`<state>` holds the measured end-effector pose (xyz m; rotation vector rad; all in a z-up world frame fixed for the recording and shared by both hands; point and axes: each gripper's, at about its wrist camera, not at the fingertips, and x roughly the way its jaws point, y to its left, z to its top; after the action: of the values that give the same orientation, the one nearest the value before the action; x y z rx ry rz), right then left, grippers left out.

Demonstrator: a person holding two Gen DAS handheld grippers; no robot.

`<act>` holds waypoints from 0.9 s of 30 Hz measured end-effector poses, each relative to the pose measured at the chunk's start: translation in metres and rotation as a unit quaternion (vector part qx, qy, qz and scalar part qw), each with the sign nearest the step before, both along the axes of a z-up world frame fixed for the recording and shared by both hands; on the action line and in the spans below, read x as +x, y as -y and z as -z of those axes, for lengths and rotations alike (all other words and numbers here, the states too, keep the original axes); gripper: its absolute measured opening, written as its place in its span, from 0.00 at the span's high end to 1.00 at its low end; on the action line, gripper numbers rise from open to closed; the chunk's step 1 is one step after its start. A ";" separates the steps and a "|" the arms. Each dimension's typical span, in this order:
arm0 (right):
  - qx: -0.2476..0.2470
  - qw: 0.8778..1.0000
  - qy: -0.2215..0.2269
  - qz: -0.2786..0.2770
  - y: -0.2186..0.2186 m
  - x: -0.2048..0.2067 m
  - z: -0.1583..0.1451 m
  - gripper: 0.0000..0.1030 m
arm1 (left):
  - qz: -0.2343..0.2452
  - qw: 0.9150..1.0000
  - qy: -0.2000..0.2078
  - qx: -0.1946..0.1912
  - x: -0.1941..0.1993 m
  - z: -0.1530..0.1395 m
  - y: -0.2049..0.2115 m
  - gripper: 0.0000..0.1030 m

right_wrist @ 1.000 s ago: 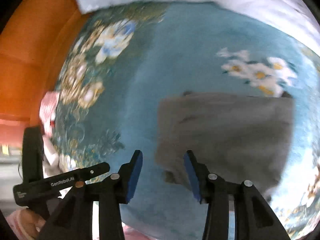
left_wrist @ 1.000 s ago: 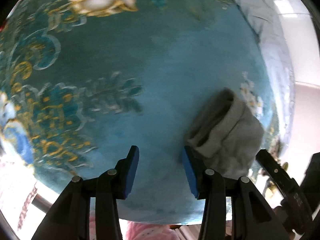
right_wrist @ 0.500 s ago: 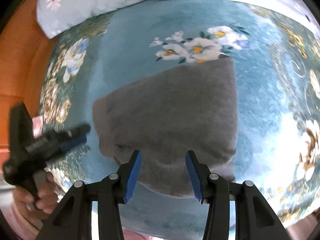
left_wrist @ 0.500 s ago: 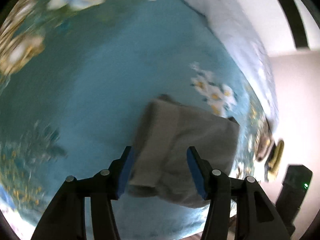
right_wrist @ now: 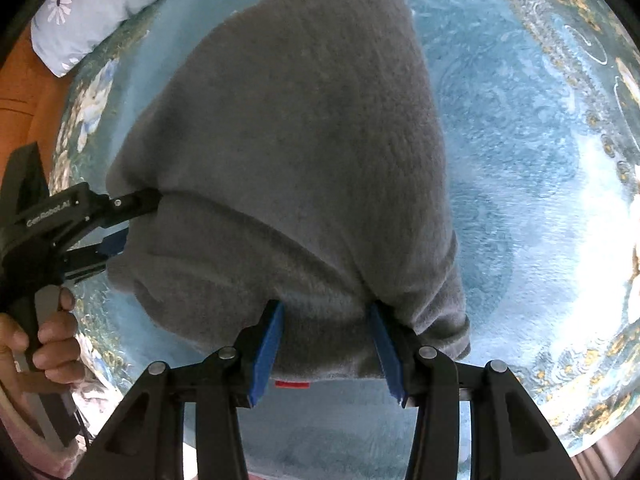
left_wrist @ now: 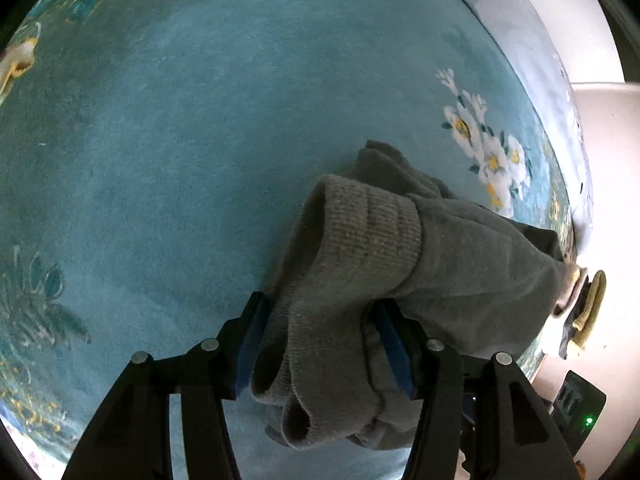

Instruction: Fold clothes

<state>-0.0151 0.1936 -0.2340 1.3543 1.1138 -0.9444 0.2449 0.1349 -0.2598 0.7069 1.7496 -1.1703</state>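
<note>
Both tools are straddling the near edge of a grey sweater lying on a blue floral bedspread: the left tool is spread around the ribbed cuff, the right tool is spread around the folded hem. Neither looks to be pinching yet. The step appears to be gripping for another fold; next, both likely need to clamp evenly before lifting.

teal bedspread with white-and-yellow flower print and gold scrollwork; pale blue floral pillow at its far edge; orange wooden surface beside the pillow; small black device with green light, lower right.
</note>
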 end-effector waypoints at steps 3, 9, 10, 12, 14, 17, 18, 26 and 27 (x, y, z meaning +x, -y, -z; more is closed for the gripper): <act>-0.015 1.000 0.009 -0.009 0.013 -0.001 -0.025 0.52 | 0.002 1.000 0.010 -0.024 0.004 -0.026 -0.005 0.45; -0.119 0.992 0.011 -0.034 0.061 -0.003 -0.082 0.52 | 0.046 0.994 0.010 -0.100 -0.014 -0.072 -0.010 0.46; -0.124 0.991 0.011 -0.040 0.070 0.000 -0.081 0.52 | 0.056 0.993 0.001 -0.108 -0.020 -0.073 -0.011 0.46; -0.126 0.991 0.005 -0.054 0.086 0.007 -0.074 0.52 | 0.078 0.991 -0.006 -0.104 -0.032 -0.063 -0.010 0.45; -0.113 0.992 -0.005 -0.054 0.099 0.008 -0.052 0.52 | 0.085 0.993 0.006 -0.086 -0.043 -0.044 -0.007 0.46; -0.085 0.995 -0.016 -0.043 0.116 0.005 -0.017 0.52 | 0.073 0.995 0.005 -0.067 -0.045 -0.016 0.000 0.46; -0.072 0.997 -0.018 -0.036 0.120 0.003 -0.005 0.52 | 0.072 0.995 0.003 -0.070 -0.045 -0.014 0.002 0.46; -0.060 0.998 -0.002 -0.014 0.115 -0.004 -0.003 0.52 | 0.072 0.995 -0.018 -0.068 -0.043 -0.023 0.005 0.46; -0.073 0.997 0.005 -0.015 0.109 -0.006 -0.015 0.52 | 0.070 0.995 -0.026 -0.073 -0.041 -0.027 0.002 0.46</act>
<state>-0.0207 0.0842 -0.2192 1.2185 1.0343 -0.9763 0.2039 0.1329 -0.2325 0.7268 1.6580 -1.4085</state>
